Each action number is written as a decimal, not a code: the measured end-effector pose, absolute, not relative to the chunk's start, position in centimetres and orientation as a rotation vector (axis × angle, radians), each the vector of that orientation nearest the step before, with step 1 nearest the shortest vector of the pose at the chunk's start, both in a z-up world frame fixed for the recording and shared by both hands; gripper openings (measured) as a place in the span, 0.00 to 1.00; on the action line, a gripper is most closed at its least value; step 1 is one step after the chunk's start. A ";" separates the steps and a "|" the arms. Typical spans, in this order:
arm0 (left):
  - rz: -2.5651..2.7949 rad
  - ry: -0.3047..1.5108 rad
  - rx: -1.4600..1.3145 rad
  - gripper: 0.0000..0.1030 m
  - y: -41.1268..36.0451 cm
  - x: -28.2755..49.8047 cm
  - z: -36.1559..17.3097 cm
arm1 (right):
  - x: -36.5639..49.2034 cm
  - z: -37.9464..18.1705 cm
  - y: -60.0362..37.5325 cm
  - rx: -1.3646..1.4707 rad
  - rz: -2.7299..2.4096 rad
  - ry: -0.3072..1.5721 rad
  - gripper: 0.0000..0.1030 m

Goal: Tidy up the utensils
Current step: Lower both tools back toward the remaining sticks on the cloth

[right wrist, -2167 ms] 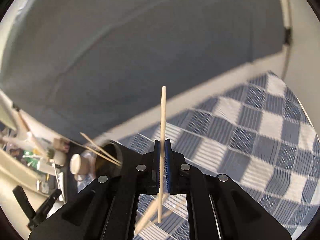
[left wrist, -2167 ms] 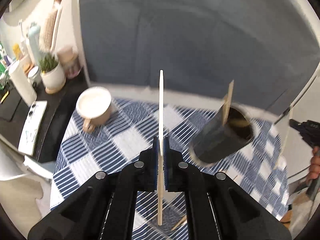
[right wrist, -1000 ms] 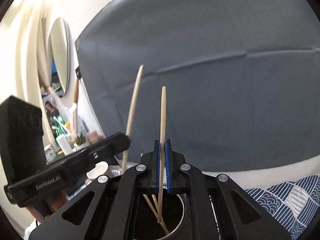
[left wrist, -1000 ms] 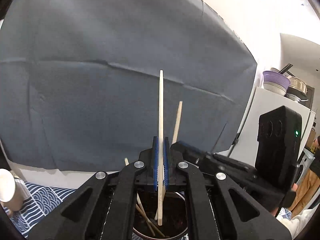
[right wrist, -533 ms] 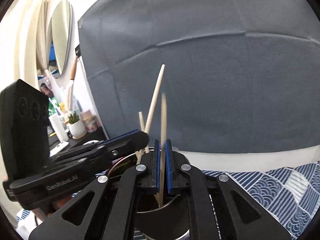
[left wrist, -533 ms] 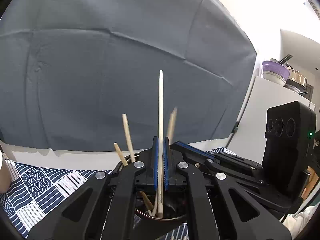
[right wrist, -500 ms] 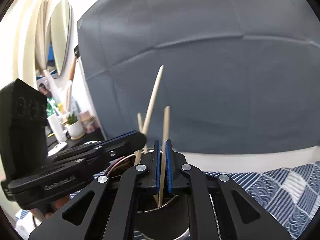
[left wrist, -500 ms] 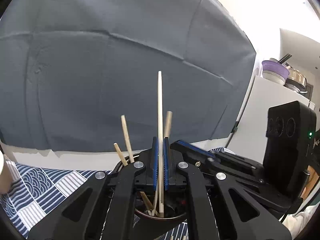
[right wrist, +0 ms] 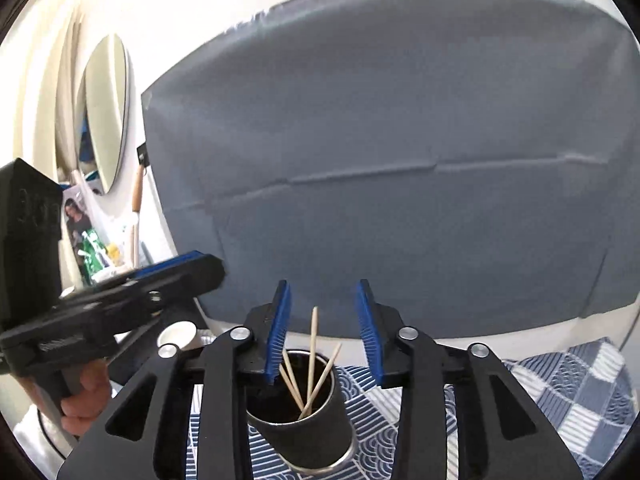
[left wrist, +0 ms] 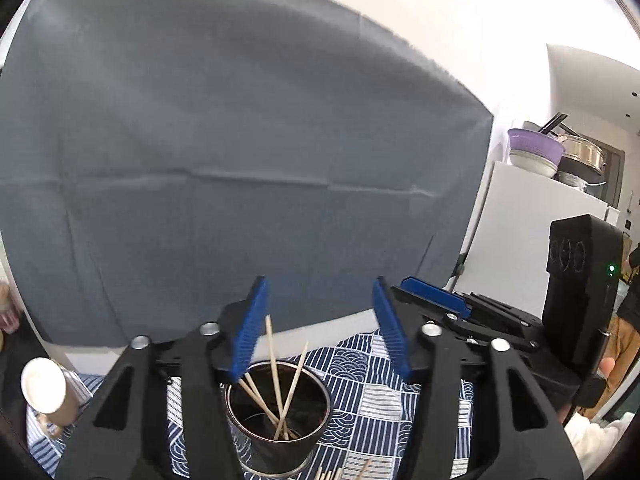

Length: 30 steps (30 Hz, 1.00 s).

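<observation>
No text, label, brand or number reads clearly in either view. The left gripper (right wrist: 200,276), seen from the right wrist, carries a short line of pale print along its black side (too blurred and small to make out a single letter). The black camera block above it bears embossed marks, likewise unreadable.

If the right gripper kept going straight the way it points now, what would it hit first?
Probably the grey backdrop. The open right gripper points above the dark cup and the chopsticks in it, though depth is unclear.
</observation>
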<state>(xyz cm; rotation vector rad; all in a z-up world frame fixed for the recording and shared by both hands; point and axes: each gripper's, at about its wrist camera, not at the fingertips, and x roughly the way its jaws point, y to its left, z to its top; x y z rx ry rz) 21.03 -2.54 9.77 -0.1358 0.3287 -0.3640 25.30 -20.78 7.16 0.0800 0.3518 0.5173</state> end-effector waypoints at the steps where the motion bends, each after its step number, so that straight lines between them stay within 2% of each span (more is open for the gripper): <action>1: -0.370 0.331 -0.122 0.62 -2.7 20.6 10.4 | 24.8 8.0 -21.1 0.075 0.505 0.348 0.36; 3: -0.376 0.338 -0.093 0.65 -2.9 19.6 11.7 | 24.0 9.2 -21.5 0.072 0.491 0.346 0.44; 6: -0.385 0.352 -0.059 0.78 -3.1 18.3 13.0 | 22.7 10.8 -21.9 0.090 0.489 0.361 0.54; 11: -0.400 0.398 -0.053 0.91 -2.6 16.5 13.4 | 20.8 11.5 -22.0 0.071 0.430 0.388 0.66; 14: -0.395 0.451 -0.027 0.93 -2.0 15.7 12.5 | 20.0 10.9 -21.9 0.077 0.404 0.423 0.71; 20: -0.357 0.582 -0.023 0.94 0.4 15.3 8.6 | 19.6 8.0 -21.1 0.079 0.350 0.516 0.75; 30: -0.329 0.866 -0.004 0.94 3.3 16.8 -1.3 | 19.8 0.7 -19.1 0.012 0.222 0.723 0.82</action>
